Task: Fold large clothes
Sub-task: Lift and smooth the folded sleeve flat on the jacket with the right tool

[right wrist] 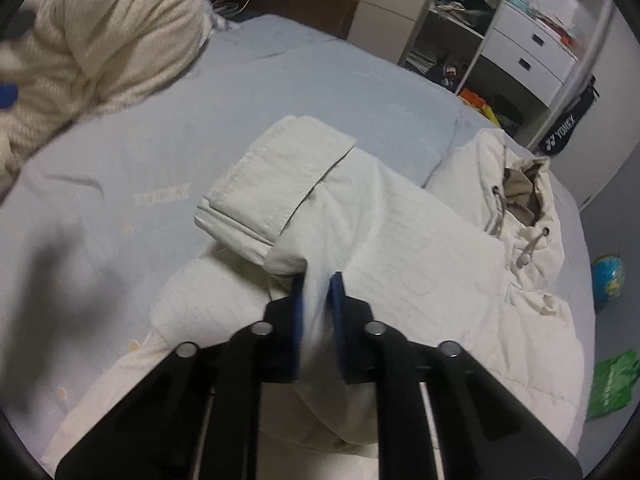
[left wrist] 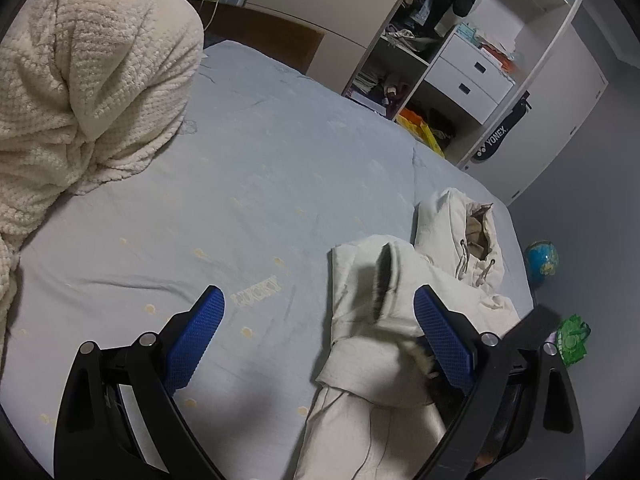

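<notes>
A cream hooded jacket (right wrist: 420,232) lies on the pale blue bed sheet (right wrist: 320,80), its hood (right wrist: 524,192) toward the far right. One sleeve with a wide cuff (right wrist: 276,176) is folded across the body. My right gripper (right wrist: 318,284) is shut on a fold of the jacket's sleeve and lifts it slightly. In the left wrist view the jacket (left wrist: 376,320) lies at lower right. My left gripper (left wrist: 318,300) is open and empty above the sheet (left wrist: 260,160), its right finger (left wrist: 440,336) next to the jacket.
A bulky cream blanket (left wrist: 88,80) is heaped at the bed's far left. An open wardrobe with white drawers (left wrist: 468,76) stands beyond the bed. A blue globe (left wrist: 542,258) and a green bag (left wrist: 572,338) lie on the floor at right.
</notes>
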A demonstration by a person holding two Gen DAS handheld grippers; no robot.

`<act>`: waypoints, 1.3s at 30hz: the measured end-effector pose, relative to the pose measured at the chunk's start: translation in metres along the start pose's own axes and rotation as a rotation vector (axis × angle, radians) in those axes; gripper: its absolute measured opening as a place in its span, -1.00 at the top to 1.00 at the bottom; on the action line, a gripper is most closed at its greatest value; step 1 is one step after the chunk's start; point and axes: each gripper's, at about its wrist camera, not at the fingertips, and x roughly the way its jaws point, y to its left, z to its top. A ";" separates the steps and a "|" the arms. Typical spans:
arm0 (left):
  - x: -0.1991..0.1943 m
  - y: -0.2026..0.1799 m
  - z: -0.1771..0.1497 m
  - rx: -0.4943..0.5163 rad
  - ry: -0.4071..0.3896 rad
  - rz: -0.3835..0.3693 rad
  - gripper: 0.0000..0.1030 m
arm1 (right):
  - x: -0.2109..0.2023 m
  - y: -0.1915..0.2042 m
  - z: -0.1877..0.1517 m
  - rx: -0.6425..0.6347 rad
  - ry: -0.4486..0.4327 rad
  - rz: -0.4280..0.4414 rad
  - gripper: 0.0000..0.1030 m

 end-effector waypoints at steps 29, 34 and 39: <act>0.064 -0.088 -0.056 0.288 0.192 -0.004 -0.79 | -0.054 -0.254 -0.256 1.164 -0.068 0.238 0.84; 0.074 -0.099 -0.064 0.296 0.230 -0.027 -0.79 | -0.071 -0.268 -0.277 1.207 -0.112 0.230 0.55; 0.081 -0.105 -0.069 0.274 0.259 -0.058 -0.79 | -0.078 -0.292 -0.268 1.161 -0.166 0.189 0.14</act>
